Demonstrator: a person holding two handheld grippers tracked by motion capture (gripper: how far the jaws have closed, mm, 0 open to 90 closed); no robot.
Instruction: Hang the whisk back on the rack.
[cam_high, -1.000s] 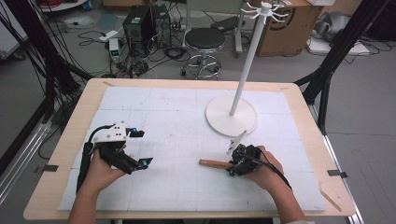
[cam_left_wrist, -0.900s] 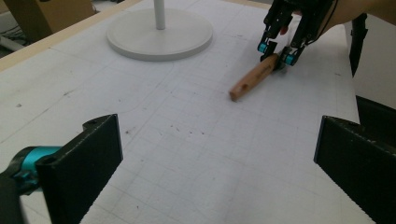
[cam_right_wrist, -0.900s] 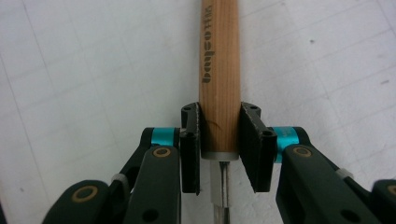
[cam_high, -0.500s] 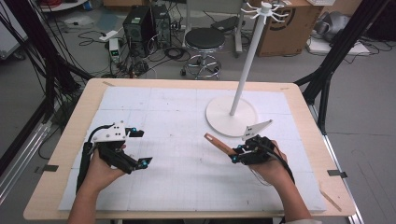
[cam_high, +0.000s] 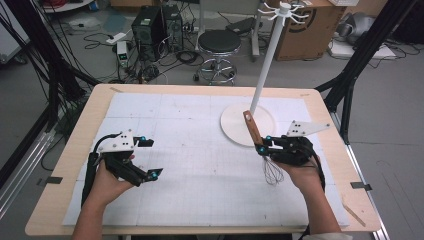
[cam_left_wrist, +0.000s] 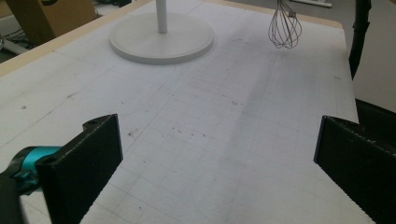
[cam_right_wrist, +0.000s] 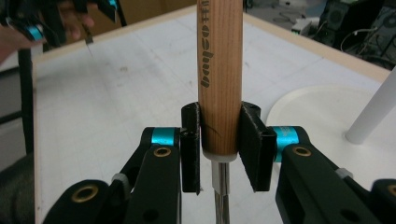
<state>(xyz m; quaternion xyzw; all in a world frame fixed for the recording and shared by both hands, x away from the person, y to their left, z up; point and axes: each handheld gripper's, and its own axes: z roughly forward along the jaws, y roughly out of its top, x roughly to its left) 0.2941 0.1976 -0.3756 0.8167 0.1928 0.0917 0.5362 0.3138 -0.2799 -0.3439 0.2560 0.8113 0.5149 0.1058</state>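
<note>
Whisk (cam_high: 262, 150) handle wood is clamped between the two black jaws of the right hand-held gripper (cam_high: 262, 145), which are closed tight on it near the handle's lower end, just above the white collar where the steel begins. In the right gripper view the wooden handle (cam_right_wrist: 219, 70) is seen rising straight up from between the pads, with dark lettering printed along it. In the high view the handle is tilted up and away from the right hand-held gripper, towards the white stand (cam_high: 248, 123), while the wire loops (cam_high: 271, 172) hang below the jaws, just beside the person's right hand and clear of the surface (cam_high: 200, 165). The stand's round base is seen lying just beyond the right hand-held gripper, with its white pole (cam_high: 267, 60) rising from it.

The left hand-held gripper (cam_high: 146, 159) is held well apart from the whisk, low over the gridded white mat. Its jaws are spread wide and nothing is held between them; in the left gripper view only bare mat is seen between the pads, with the wire loops (cam_left_wrist: 285, 30) far ahead.
</note>
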